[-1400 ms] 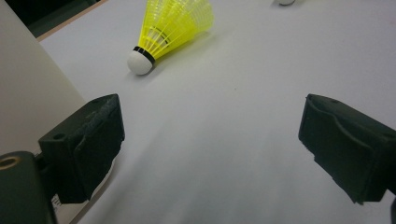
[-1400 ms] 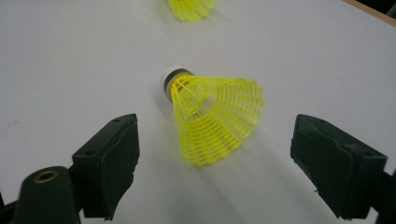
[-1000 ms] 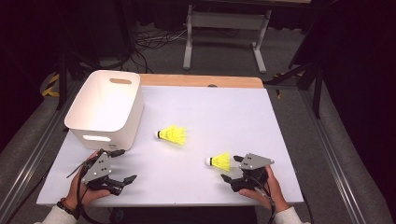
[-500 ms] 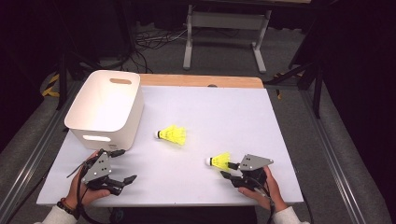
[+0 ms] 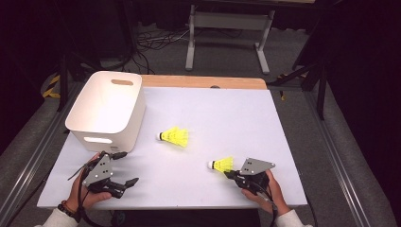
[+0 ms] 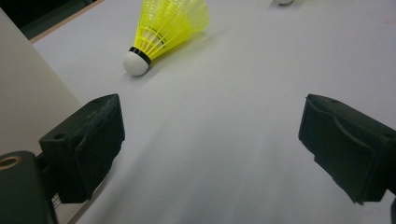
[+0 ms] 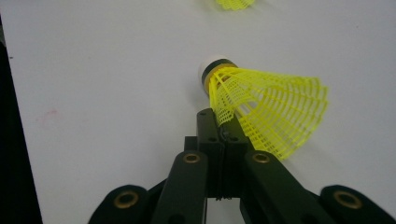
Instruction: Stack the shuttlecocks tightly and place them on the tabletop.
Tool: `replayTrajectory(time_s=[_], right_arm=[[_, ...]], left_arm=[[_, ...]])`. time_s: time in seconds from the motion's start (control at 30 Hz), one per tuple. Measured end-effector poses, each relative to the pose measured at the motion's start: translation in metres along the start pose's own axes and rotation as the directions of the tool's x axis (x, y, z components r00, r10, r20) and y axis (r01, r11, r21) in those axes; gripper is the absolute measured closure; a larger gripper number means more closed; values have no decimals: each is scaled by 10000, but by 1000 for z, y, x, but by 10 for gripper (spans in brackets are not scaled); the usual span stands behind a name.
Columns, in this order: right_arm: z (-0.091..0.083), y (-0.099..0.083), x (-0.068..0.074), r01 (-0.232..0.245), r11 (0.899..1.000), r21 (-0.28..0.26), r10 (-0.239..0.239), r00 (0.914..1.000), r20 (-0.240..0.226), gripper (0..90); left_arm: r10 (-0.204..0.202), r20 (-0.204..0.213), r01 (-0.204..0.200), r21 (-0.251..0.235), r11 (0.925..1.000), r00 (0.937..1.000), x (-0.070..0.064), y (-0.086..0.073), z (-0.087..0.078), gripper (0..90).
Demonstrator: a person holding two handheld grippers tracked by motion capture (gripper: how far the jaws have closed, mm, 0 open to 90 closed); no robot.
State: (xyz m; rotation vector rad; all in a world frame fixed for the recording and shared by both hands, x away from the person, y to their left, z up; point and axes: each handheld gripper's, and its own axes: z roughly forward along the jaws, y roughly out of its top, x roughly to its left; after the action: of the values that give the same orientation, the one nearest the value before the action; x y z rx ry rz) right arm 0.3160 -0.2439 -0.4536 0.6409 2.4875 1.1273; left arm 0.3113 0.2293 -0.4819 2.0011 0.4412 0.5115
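Two yellow shuttlecocks with white corks lie on the white table (image 5: 246,123). The near shuttlecock (image 5: 221,164) (image 7: 266,109) lies at the front right, and my right gripper (image 5: 231,174) (image 7: 219,123) is shut on the edge of its mesh skirt. The other shuttlecock (image 5: 175,137) (image 6: 163,28) rests mid-table, ahead of my left gripper (image 5: 126,168) (image 6: 217,149). That gripper is open and holds nothing, low at the front left beside the white bin (image 5: 106,111) (image 6: 28,93).
The bin is open-topped with a handle slot, at the table's left. A wooden strip (image 5: 203,82) edges the far side. Beyond it are a metal stand (image 5: 227,28) and cables on the floor.
The right gripper's jaws have come together on the near shuttlecock's skirt, and the shuttlecock has shifted slightly. The left gripper and the other shuttlecock have stayed put.
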Motion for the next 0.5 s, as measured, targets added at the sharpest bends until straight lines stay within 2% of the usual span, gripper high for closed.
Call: replayTrajectory(time_s=[0.5], right_arm=[[-11, 2, -2, 52, 9974, -724, -33, 9996, 274, 900]], left_arm=[[3, 66, -3, 21, 10000, 10000, -1, 0, 2, 80]])
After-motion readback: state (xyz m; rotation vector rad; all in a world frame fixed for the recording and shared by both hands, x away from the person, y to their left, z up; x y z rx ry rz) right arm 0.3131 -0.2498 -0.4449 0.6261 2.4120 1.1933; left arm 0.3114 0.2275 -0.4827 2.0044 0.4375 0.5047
